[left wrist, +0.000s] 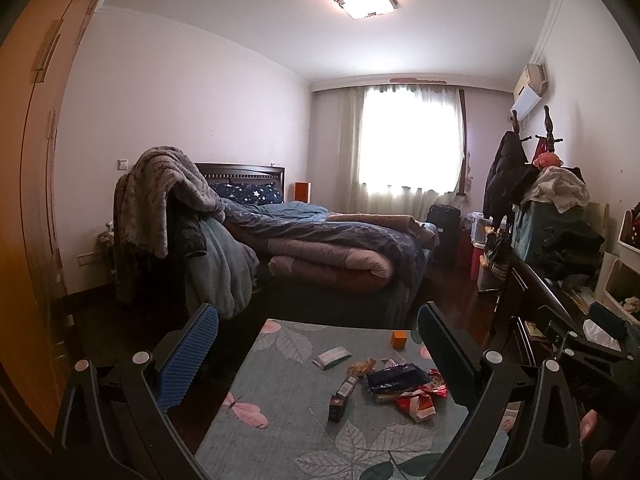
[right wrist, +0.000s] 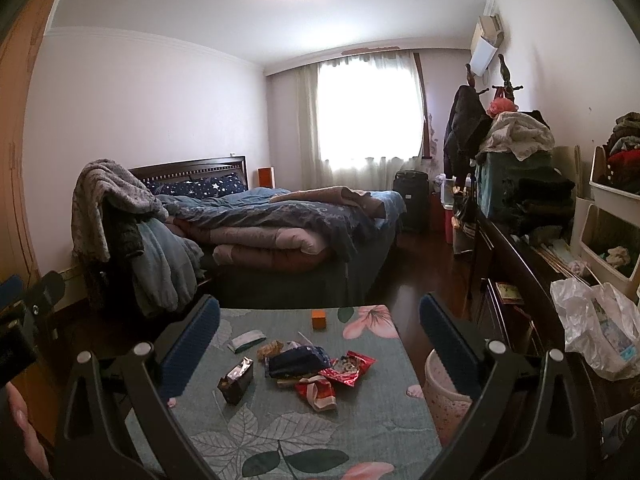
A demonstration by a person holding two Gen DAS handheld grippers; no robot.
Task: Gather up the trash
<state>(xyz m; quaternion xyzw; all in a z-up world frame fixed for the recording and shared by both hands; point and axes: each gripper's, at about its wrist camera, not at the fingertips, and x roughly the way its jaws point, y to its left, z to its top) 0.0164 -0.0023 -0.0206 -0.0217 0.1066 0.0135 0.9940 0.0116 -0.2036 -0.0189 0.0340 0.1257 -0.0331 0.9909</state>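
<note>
Only from right wrist: pink bin (right wrist: pixel 442 390) at four o'clock beside table (right wrist: pixel 280 420). Crumpled red and blue wrappers (left wrist: pixel 404 386), possibly snack packets, heaped mid-table. Left gripper (left wrist: pixel 318 340) and right gripper (right wrist: pixel 320 330) jaws apart, empty.

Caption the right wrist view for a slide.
Open right gripper above table strewn with wrappers, pink bin beside it.

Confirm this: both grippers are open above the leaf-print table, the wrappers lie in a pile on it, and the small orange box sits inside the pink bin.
Wrong about the small orange box: the right wrist view shows it on the table, beyond the wrappers. The pink bin stands beside the table.
</note>
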